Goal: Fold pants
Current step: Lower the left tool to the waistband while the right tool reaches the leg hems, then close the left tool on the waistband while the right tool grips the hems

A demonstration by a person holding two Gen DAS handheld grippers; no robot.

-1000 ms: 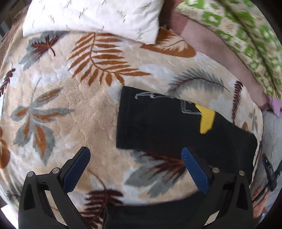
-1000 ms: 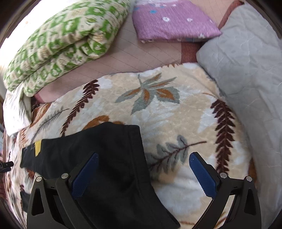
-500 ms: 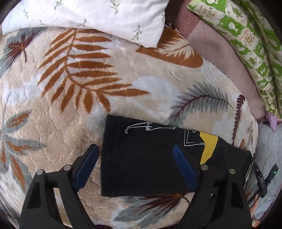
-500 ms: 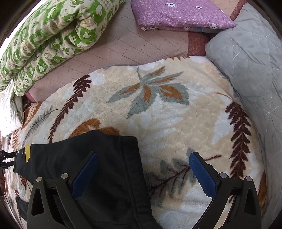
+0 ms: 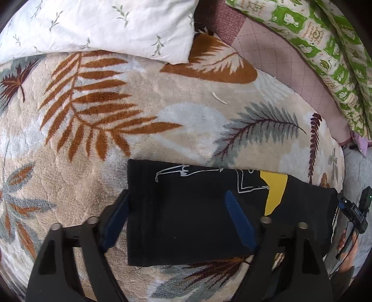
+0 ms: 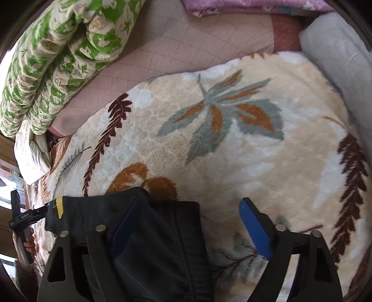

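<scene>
Black pants [image 5: 186, 213] with a white line print and a yellow patch lie flat on a leaf-patterned blanket [image 5: 116, 139]. My left gripper [image 5: 177, 220] points down over their left end and its jaws are closing. One blue pad sits at the fabric's edge, the other on top of the cloth. In the right wrist view the pants' other end [image 6: 167, 232] lies at lower left. My right gripper [image 6: 190, 228] straddles its edge with jaws closing, the left pad over the cloth and the right pad over the blanket [image 6: 232, 151]. Neither gripper pinches the fabric.
A white sprigged pillow [image 5: 104, 25] lies beyond the blanket. A rolled green-patterned quilt [image 6: 53, 58] lies on a pink quilted sheet [image 6: 186, 41], with a purple folded cloth [image 6: 244, 5] behind it. A grey cushion [image 6: 344, 58] borders the blanket's right side.
Both grippers have sunk toward the pants and their jaws have narrowed. The left one now straddles the pants' end, which earlier lay ahead of its fingers.
</scene>
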